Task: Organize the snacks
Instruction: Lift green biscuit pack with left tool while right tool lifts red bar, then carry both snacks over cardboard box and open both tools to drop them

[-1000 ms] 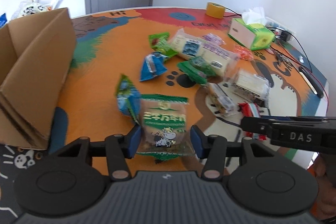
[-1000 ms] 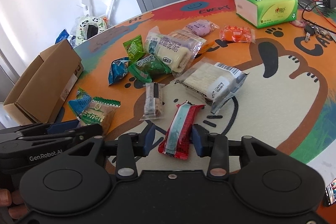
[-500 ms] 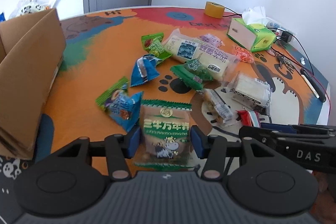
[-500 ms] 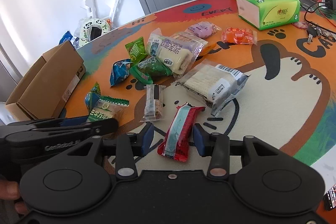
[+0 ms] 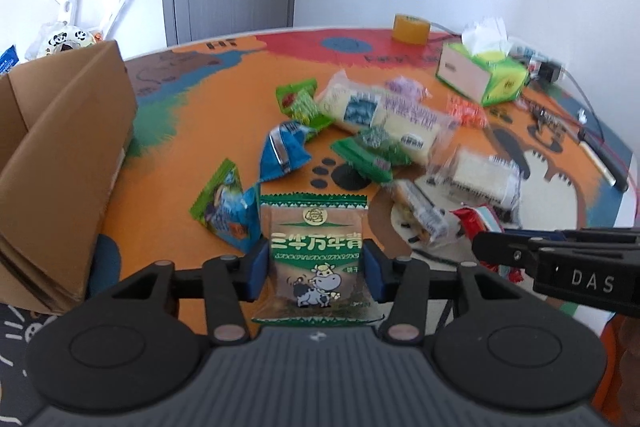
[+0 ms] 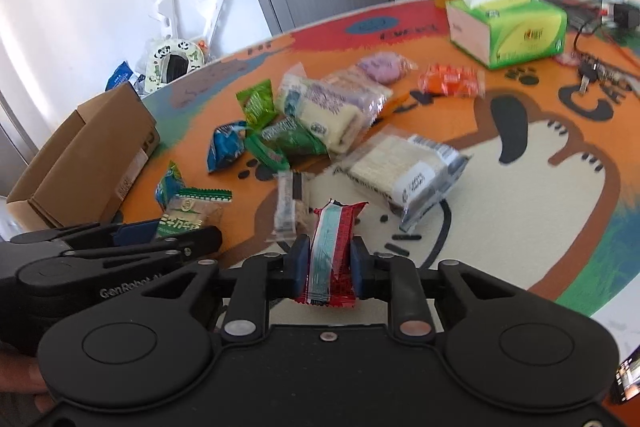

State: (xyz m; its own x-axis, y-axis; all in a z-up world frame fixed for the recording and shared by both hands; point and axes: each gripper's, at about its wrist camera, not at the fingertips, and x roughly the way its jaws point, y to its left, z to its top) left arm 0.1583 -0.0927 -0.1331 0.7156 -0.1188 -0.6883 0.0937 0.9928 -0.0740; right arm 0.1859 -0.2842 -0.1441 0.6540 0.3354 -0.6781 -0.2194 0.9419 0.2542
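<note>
- Snacks all over the orange surface [image 5: 168, 155], cardboard box [image 5: 60, 147] sitting at its left edge
- left tool [image 5: 316, 267] clamped on the green cow packet [image 5: 316, 251], just right of the box
- right tool [image 6: 329, 265] just squeezed together onto the red wrapper bar [image 6: 332, 247], further right of the box
</note>
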